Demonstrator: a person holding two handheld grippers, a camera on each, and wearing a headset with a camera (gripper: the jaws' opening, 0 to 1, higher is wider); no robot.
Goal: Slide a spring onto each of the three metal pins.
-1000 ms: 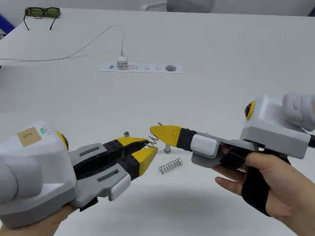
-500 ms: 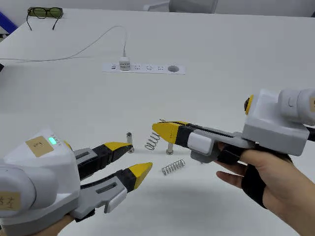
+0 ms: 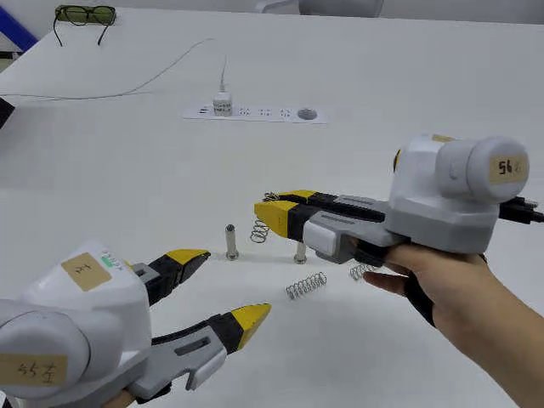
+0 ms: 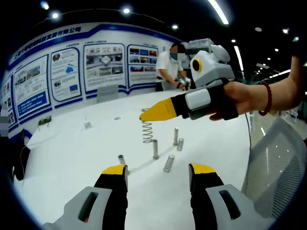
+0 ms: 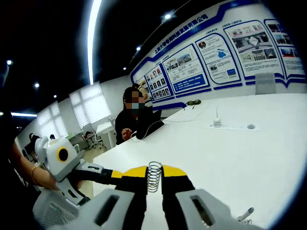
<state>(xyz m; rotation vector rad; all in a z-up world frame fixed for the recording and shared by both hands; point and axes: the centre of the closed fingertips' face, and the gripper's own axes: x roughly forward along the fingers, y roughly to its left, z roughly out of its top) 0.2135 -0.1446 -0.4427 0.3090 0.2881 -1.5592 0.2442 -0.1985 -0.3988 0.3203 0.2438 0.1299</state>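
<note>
— What sort of place is this?
— An office showroom or meeting room. In the head view a large white table (image 3: 408, 76) stretches toward twelve o'clock, with a power strip (image 3: 255, 112) at twelve and a white cable (image 3: 127, 81) trailing toward ten.
— And the walls?
— In the left gripper view, printed display boards (image 4: 103, 60) under a blue band run from nine to twelve o'clock, beneath ceiling spotlights (image 4: 125, 10).
— Anything else?
— A mesh office chair (image 4: 273, 158) at four o'clock, and a person (image 4: 170, 67) standing at twelve. In the right gripper view a seated person (image 5: 132, 120) is at nine o'clock, by bright windows (image 5: 88, 108).
</note>
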